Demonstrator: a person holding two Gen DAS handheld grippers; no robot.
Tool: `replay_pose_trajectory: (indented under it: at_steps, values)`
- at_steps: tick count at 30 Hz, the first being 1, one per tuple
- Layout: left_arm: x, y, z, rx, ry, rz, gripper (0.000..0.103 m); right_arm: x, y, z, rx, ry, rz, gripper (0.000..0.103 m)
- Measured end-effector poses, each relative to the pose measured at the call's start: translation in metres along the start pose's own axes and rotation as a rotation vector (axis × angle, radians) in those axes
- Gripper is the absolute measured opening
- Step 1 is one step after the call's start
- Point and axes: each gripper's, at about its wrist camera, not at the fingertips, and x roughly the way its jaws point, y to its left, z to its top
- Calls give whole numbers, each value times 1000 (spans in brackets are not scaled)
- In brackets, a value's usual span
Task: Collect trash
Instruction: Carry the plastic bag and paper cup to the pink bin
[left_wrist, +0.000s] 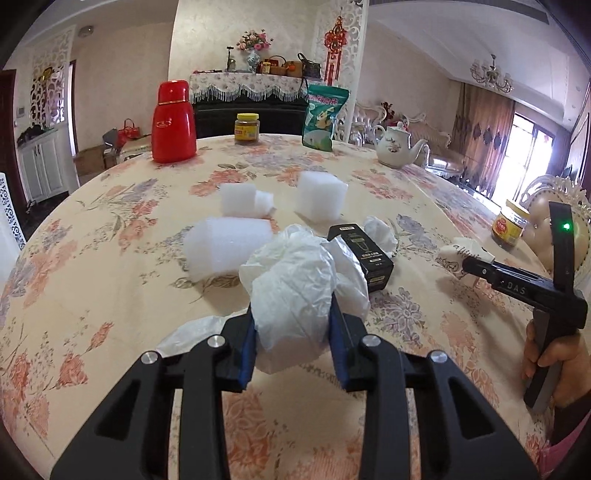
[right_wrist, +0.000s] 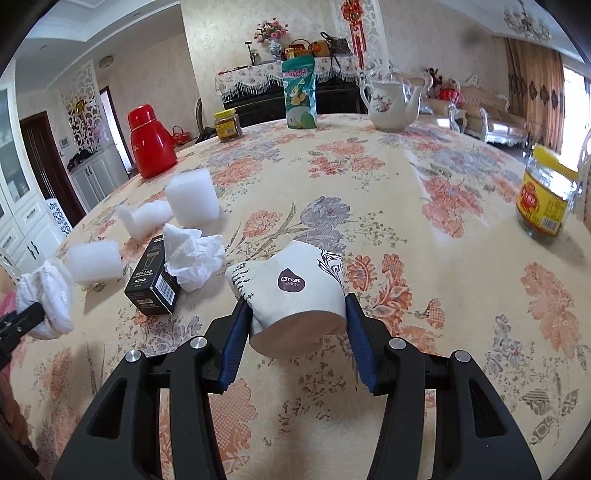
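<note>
My left gripper (left_wrist: 291, 314) is shut on a crumpled white plastic bag (left_wrist: 295, 280), held just above the floral table; it also shows at the left edge of the right wrist view (right_wrist: 48, 299). My right gripper (right_wrist: 297, 306) is shut on a crushed paper cup (right_wrist: 291, 291) with a purple logo; the cup also shows in the left wrist view (left_wrist: 463, 254). On the table lie a black box (left_wrist: 365, 254) (right_wrist: 155, 280), a crumpled tissue (right_wrist: 194, 258) (left_wrist: 380, 230) and three white foam pieces (left_wrist: 225, 251) (left_wrist: 240, 199) (left_wrist: 321, 195).
A red thermos (left_wrist: 173, 122), a yellow-lidded jar (left_wrist: 247, 127), a green snack bag (left_wrist: 323, 116) and a white teapot (left_wrist: 397, 146) stand at the table's far side. Another jar (right_wrist: 546, 195) stands at the right edge. Chairs and a sideboard lie beyond.
</note>
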Motion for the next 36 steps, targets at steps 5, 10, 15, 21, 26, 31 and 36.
replay_pose_trajectory:
  at_steps: [5,10,15,21,26,31,36]
  values:
    - [-14,4,-8,18,-9,-12,33,-18,25,-6,-39,-24,-6,49]
    - [-31,12,-14,16,-40,-23,33,-54,69,-13,-118,-74,12,49]
    - [-54,24,-20,9,-71,-33,33,-84,115,-25,-176,-120,51,49]
    - [-80,50,-27,8,-120,13,33,-103,167,-37,-221,-158,108,49]
    - [-101,74,-36,15,-149,71,33,-110,204,-44,-260,-181,151,49]
    - [-123,108,-49,-11,-165,126,33,-110,238,-45,-283,-188,211,49]
    - [-147,142,-57,-34,-193,183,33,-105,278,-46,-328,-191,272,49]
